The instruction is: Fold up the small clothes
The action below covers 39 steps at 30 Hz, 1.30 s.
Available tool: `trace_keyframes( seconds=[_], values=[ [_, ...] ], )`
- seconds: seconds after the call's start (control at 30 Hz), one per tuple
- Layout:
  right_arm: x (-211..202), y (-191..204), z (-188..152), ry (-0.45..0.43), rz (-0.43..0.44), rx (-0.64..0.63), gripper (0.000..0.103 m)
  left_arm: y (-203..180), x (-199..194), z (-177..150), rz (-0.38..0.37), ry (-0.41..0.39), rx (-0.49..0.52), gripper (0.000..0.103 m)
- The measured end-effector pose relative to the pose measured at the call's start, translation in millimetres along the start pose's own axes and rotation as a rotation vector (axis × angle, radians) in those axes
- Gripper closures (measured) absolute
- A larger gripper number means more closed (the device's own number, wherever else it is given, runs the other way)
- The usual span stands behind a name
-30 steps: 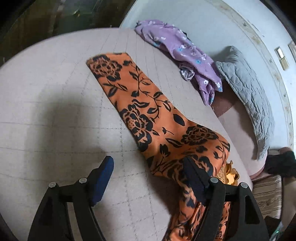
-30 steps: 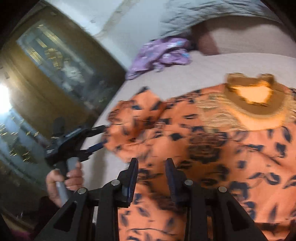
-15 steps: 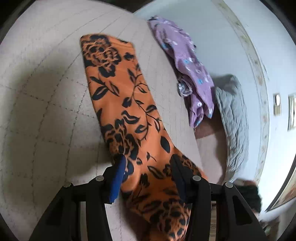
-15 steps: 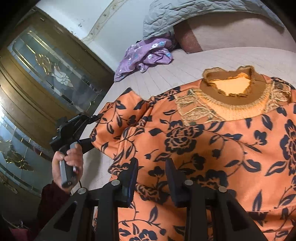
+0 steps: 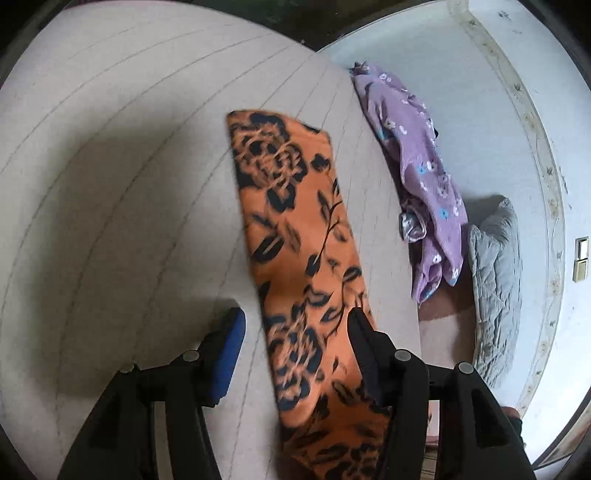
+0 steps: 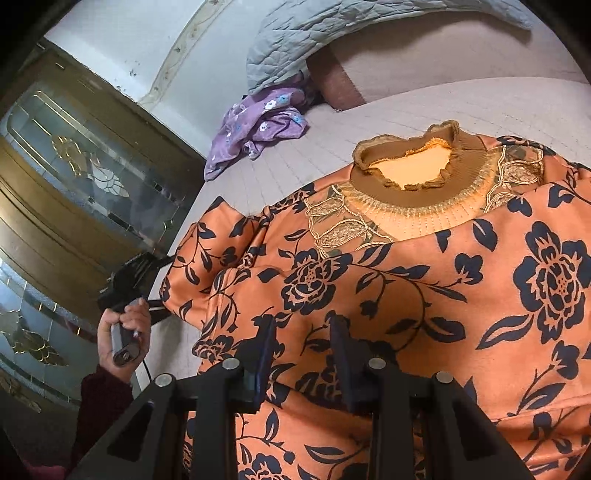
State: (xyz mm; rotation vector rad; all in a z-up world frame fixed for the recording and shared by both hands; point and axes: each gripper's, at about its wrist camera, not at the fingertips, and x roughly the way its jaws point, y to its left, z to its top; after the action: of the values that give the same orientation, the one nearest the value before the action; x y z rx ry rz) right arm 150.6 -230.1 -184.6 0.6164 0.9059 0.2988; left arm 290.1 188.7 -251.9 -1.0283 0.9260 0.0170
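Observation:
An orange shirt with a black flower print lies face up on the bed, its brown collar toward the far side. Its long sleeve stretches flat away from my left gripper. The jaws are opening and straddle the sleeve, and the blue pads do not press it. A hand holds that gripper beside the sleeve in the right wrist view. My right gripper hovers over the shirt's body with a narrow gap, gripping nothing.
The bed cover is pale with stitched lines. A crumpled purple garment lies at the far edge, next to a grey quilted pillow. A glass-panelled wooden door stands beyond the bed's left edge.
My left gripper rolled and shifted along the sleeve, and its wide jaws narrowed so that the sleeve now lies between them. My right gripper slid rightward over the shirt at the same gap.

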Motion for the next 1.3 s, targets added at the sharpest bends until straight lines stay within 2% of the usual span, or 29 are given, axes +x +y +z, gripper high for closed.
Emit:
trace_keyframes(
  seconds=[0.17, 0.2, 0.23, 0.3, 0.4, 0.53, 0.67, 0.83, 1.0, 1.07, 1.1, 1.17, 1.23, 1.3],
  values=[
    [-0.3, -3.4, -3.0, 0.004, -0.031, -0.012, 0.07, -9.2, 16.3, 12.3, -0.009, -0.028, 0.016, 0.046],
    [-1.7, -5.9, -2.6, 0.001, -0.037, -0.009, 0.07, -10.1, 16.2, 14.8, -0.008, -0.032, 0.025, 0.053],
    [-3.3, -8.6, -2.3, -0.003, -0.042, -0.006, 0.07, -11.9, 20.2, 16.5, 0.002, -0.028, 0.039, 0.072],
    [-8.1, -16.7, -0.8, -0.015, -0.058, 0.012, 0.07, -9.3, 25.0, 16.5, 0.026, -0.005, 0.05, 0.096],
    [-15.9, -28.9, 1.3, -0.035, -0.075, 0.044, 0.07, -17.7, 14.7, 11.2, 0.042, -0.041, 0.084, 0.096],
    [-29.4, -39.9, 3.1, -0.069, -0.103, 0.07, 0.07, -65.6, -17.4, -8.5, -0.009, -0.118, 0.25, 0.097],
    [-46.2, -48.9, 4.7, -0.108, -0.128, 0.096, 0.07, -133.8, -55.9, -58.5, -0.068, -0.164, 0.5, 0.097],
    [-73.6, -61.2, 4.1, -0.175, -0.172, 0.121, 0.07, -195.3, -83.3, -129.4, -0.166, -0.115, 0.732, 0.097],
    [-103.7, -79.8, 0.9, -0.242, -0.212, 0.167, 0.07, -239.4, -91.6, -227.1, -0.215, -0.011, 0.97, 0.097],
    [-118.0, -89.8, 0.4, -0.275, -0.226, 0.197, 0.07, -249.2, -81.7, -281.0, -0.21, 0.067, 1.078, 0.097],
    [-124.5, -94.2, 0.9, -0.291, -0.231, 0.21, 0.07, -250.0, -77.6, -297.7, -0.208, 0.103, 1.112, 0.097],
    [-136.6, -100.9, 1.4, -0.326, -0.248, 0.227, 0.07, -246.6, -60.8, -343.8, -0.179, 0.244, 1.222, 0.089],
    [-145.3, -107.6, 3.1, -0.348, -0.287, 0.248, 0.07, -240.3, -50.8, -368.9, -0.113, 0.356, 1.283, 0.06],
    [-151.7, -114.0, 5.7, -0.357, -0.293, 0.289, 0.069, -235.7, -54.4, -368.7, -0.096, 0.379, 1.279, 0.049]
  ],
)
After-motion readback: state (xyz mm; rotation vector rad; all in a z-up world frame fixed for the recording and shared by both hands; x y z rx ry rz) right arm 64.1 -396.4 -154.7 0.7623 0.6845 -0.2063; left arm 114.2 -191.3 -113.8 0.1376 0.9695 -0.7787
